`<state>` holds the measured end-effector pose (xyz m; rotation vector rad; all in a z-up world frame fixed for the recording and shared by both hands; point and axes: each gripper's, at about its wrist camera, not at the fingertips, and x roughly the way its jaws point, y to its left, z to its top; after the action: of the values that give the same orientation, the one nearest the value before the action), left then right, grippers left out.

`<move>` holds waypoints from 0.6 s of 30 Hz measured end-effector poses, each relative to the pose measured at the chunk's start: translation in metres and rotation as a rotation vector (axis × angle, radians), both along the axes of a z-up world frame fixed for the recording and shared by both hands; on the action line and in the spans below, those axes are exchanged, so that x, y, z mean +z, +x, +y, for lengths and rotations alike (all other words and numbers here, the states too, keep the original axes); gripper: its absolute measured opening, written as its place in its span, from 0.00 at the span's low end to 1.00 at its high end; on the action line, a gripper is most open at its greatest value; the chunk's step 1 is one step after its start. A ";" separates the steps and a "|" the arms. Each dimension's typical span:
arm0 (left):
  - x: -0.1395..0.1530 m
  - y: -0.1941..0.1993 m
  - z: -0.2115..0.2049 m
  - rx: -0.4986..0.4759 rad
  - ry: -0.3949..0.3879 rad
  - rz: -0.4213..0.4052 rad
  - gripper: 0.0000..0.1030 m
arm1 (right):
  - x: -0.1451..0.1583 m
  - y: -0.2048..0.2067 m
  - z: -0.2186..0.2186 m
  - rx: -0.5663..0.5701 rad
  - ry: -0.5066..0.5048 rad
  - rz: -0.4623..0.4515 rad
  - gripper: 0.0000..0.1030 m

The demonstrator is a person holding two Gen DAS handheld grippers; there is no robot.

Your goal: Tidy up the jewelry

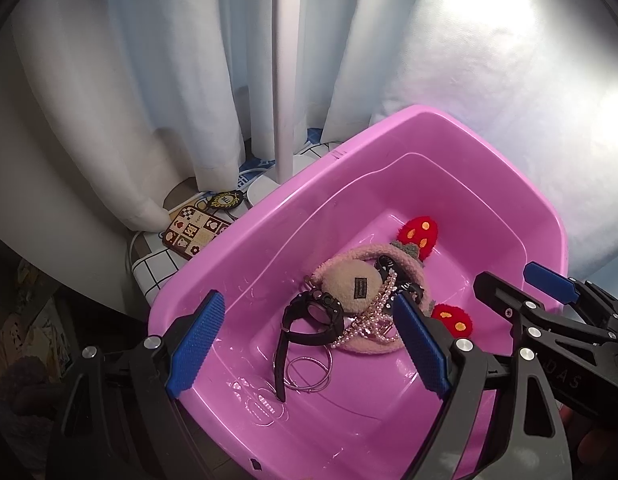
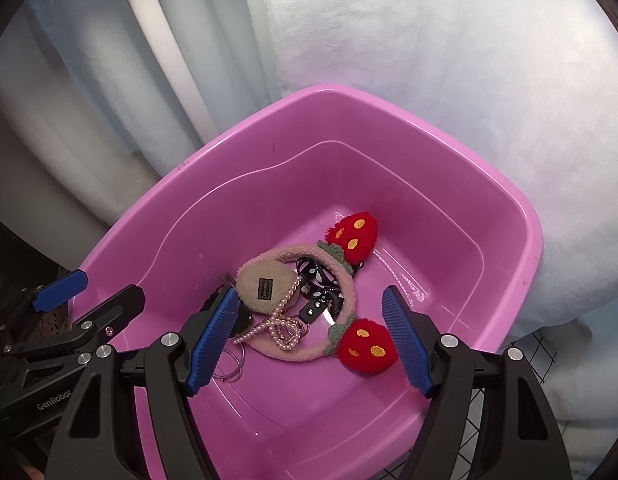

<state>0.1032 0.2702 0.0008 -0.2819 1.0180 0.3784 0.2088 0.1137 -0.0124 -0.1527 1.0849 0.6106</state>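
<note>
Left gripper (image 1: 309,344) and right gripper (image 2: 309,336) side by side, angled steeply down (jaws wide apart, pads gripping nothing).

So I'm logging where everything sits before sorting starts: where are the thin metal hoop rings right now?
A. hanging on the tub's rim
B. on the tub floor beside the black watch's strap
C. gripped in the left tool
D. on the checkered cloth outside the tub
B: the hoop rings lie flat on the pink tub floor against the black watch strap, touched by neither tool.
</note>
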 end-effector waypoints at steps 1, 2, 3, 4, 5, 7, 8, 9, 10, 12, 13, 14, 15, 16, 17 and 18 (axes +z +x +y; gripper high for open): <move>0.000 0.000 0.000 -0.001 0.001 -0.001 0.82 | 0.000 0.000 0.000 0.002 0.000 -0.002 0.69; 0.000 0.000 0.000 0.000 0.000 -0.001 0.82 | 0.001 -0.001 0.000 0.002 0.000 -0.003 0.69; 0.000 0.000 0.000 0.001 -0.001 -0.002 0.82 | 0.001 -0.001 0.001 0.001 0.000 -0.003 0.69; 0.000 0.000 0.001 0.001 -0.001 -0.001 0.82 | 0.001 -0.001 0.001 0.001 -0.001 -0.002 0.69; 0.000 0.000 0.001 0.001 -0.004 0.000 0.82 | 0.001 -0.001 0.001 0.000 -0.001 -0.003 0.69; 0.000 -0.001 0.001 0.008 -0.005 0.003 0.82 | 0.001 -0.002 0.001 0.002 0.000 -0.003 0.69; 0.000 -0.001 0.001 0.010 -0.005 0.004 0.82 | 0.001 -0.002 0.001 0.002 -0.001 -0.003 0.69; -0.001 -0.002 0.001 0.011 -0.007 0.005 0.82 | 0.001 -0.003 0.001 0.003 -0.002 -0.005 0.69; -0.001 -0.002 0.001 0.012 -0.007 0.005 0.82 | 0.001 -0.003 0.001 0.004 -0.002 -0.005 0.69; 0.000 -0.002 0.001 0.012 -0.009 0.005 0.82 | 0.002 -0.003 0.001 0.003 -0.002 -0.006 0.69; 0.000 -0.002 0.001 0.011 -0.011 0.005 0.82 | 0.002 -0.004 0.001 0.003 0.000 -0.005 0.69; 0.000 -0.002 0.001 0.012 -0.012 0.005 0.82 | 0.002 -0.004 0.001 0.002 0.000 -0.005 0.69; 0.000 -0.003 0.001 0.012 -0.014 0.006 0.82 | 0.002 -0.004 0.000 0.004 -0.001 -0.006 0.69; 0.000 -0.003 0.002 0.013 -0.019 0.007 0.82 | 0.002 -0.004 0.000 0.005 -0.001 -0.006 0.69; 0.000 -0.003 0.002 0.013 -0.022 0.007 0.82 | 0.002 -0.003 0.000 0.006 -0.001 -0.006 0.69; -0.001 -0.002 0.002 0.015 -0.023 0.008 0.82 | 0.002 -0.003 0.000 0.006 -0.001 -0.006 0.69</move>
<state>0.1008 0.2720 0.0001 -0.3091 1.0294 0.3814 0.2054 0.1138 -0.0106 -0.1582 1.0796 0.6152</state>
